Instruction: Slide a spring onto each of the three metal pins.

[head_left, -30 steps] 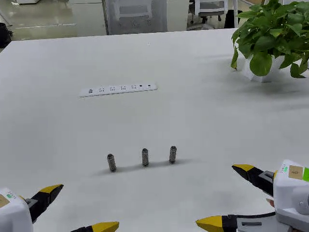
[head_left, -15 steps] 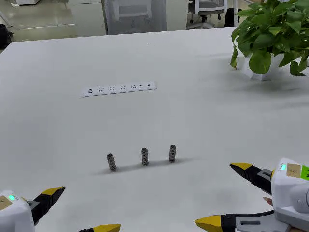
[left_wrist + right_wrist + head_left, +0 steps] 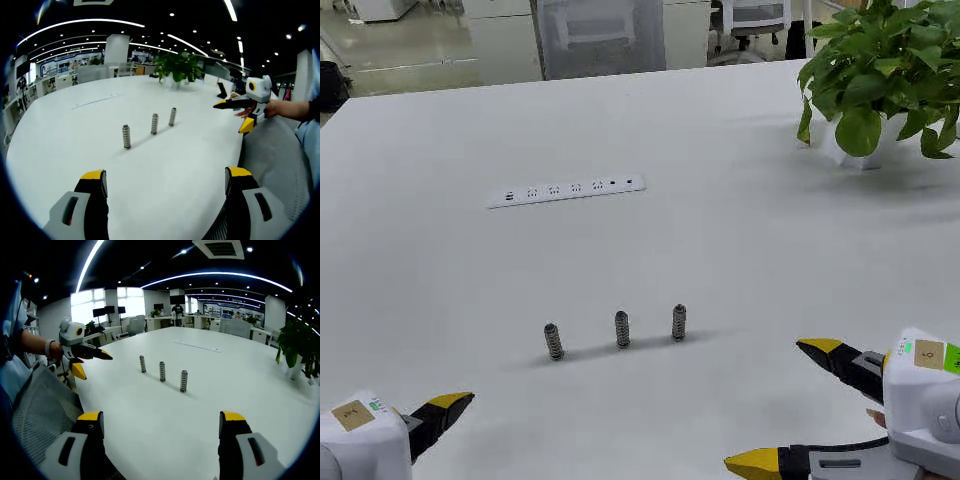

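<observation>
Three springs (image 3: 622,329) stand upright in a short row near the middle of the table (image 3: 740,180), apart from one another. Each looks to sit over a pin, though the pins are hidden inside the coils, so I cannot tell whether every spring is fully down. By that reading the task looks done, or close to it.

The left gripper (image 3: 165,175) and right gripper (image 3: 788,405) both sit low at the near edge, well apart from the row. Each has its jaws spread wide with nothing between them.

The main risk now is a knock. The springs are thin and tall, and nothing visible shows how the pins are fixed to the table — a wide-open jaw sweeping across, or a bump to the tabletop, could probably tip one over. With the jaws this far apart, reaching in to check one spring could clip its neighbour. A pinch high on a coil might also lift the spring back off its pin. The power strip (image 3: 566,188) and plant (image 3: 880,70) lie far off and pose no trouble.
</observation>
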Demonstrator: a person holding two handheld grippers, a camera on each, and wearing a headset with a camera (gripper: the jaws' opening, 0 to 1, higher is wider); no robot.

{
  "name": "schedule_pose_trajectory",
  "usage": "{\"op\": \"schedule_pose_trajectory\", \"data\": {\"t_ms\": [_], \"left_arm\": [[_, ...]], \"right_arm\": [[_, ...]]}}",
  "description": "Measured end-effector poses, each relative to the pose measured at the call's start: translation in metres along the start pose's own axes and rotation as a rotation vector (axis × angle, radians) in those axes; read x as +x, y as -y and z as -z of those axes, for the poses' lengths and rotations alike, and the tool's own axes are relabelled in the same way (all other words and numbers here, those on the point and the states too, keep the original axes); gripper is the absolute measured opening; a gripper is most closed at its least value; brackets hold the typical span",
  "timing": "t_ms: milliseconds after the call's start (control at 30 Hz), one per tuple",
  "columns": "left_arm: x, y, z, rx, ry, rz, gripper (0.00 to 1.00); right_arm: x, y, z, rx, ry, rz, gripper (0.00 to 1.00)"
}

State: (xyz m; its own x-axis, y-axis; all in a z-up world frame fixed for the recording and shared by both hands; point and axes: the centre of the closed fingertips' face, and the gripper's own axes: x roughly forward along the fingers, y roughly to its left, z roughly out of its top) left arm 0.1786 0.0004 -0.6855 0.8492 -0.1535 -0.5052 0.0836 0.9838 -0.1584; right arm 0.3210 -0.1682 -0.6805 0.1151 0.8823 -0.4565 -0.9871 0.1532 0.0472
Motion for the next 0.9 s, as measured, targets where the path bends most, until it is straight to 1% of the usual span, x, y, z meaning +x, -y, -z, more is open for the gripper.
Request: {"op": "schedule_pose_trajectory", "data": {"t_ms": [67,200,333,433,500,700,900], "left_arm": [[0.0001,0.0023,-0.0004,0.007,-0.006,0.005,1.0],[0.0003,0.0045,-0.0017,0.011,-0.003,0.012,1.0],[0.0014,0.0082,-0.0046,0.032,-0.011,0.024,1.0],[0.0032,0.0093,-0.0081,0.04,-0.007,0.031,1.0],[0.0046,0.0087,-0.0081,0.043,-0.007,0.032,1.0],[0.006,0.0102,-0.0048,0.04,-0.009,0.04,1.0],[0.0037,0.0074,0.0003,0.036,-0.016,0.037,1.0]], "right_arm": [[0.0,0.0003,0.0001,0.001,0.001,0.001,0.97],[-0.0004,-0.0002,-0.0003,0.0,0.003,0.0,0.97],[-0.0003,0.0006,0.001,0.001,0.0,0.0,0.97],[-0.0004,0.0002,0.0016,0.0,-0.002,-0.001,0.97],[-0.0005,0.0004,0.0029,-0.001,-0.007,0.0,0.97],[-0.0014,0.0031,0.0029,0.003,-0.005,0.011,0.97],[-0.0019,0.0049,0.003,0.005,-0.005,0.02,0.97]]}}
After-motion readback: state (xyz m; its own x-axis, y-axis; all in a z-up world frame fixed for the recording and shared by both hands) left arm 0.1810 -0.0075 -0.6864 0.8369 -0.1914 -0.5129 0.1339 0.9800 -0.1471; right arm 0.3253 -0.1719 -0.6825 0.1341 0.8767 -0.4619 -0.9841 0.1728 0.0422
